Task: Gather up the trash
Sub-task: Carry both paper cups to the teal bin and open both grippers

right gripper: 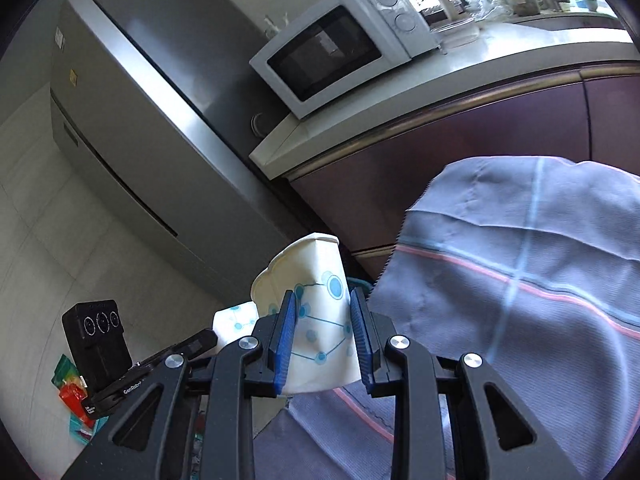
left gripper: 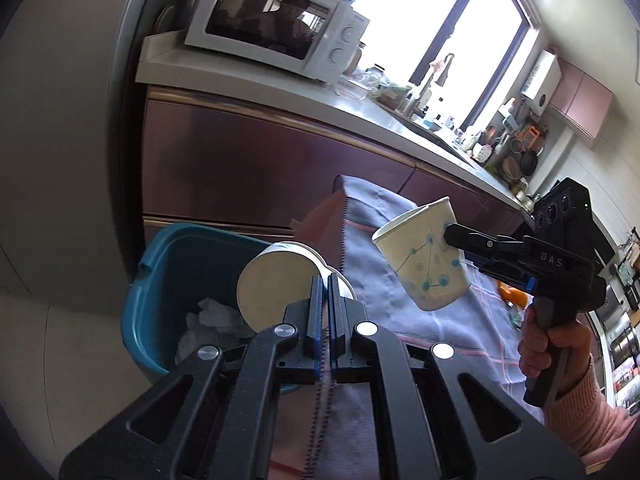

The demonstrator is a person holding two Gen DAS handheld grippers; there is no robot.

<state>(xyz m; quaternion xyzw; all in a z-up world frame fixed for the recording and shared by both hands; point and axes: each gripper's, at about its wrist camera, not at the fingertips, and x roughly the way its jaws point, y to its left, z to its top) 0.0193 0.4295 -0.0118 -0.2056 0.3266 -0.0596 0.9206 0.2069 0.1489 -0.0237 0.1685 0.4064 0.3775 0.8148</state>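
In the left wrist view, the left gripper [left gripper: 327,292] has its fingers squeezed together on the thin rim of a paper cup [left gripper: 276,280]; that cup hangs over the blue trash bin [left gripper: 160,280], its bottom facing the camera; crumpled white paper [left gripper: 216,316] lies inside the bin; to the right of the bin, the right gripper [left gripper: 450,236] pinches a second paper cup with blue dots [left gripper: 424,268], tilted in the air above a checked cloth [left gripper: 400,320]; a hand [left gripper: 548,344] in a pink sleeve holds that gripper; a white microwave [left gripper: 276,24] sits on the counter far above the bin.

In the right wrist view, the right gripper [right gripper: 324,336] has its blue pads clamped on the dotted cup [right gripper: 316,312], squashing its sides; the checked cloth [right gripper: 520,280] is right of the cup; the left gripper [right gripper: 212,338] shows to the left of it, just by the first cup [right gripper: 234,322]; the microwave [right gripper: 340,52] and a grey fridge [right gripper: 160,100] stand behind.
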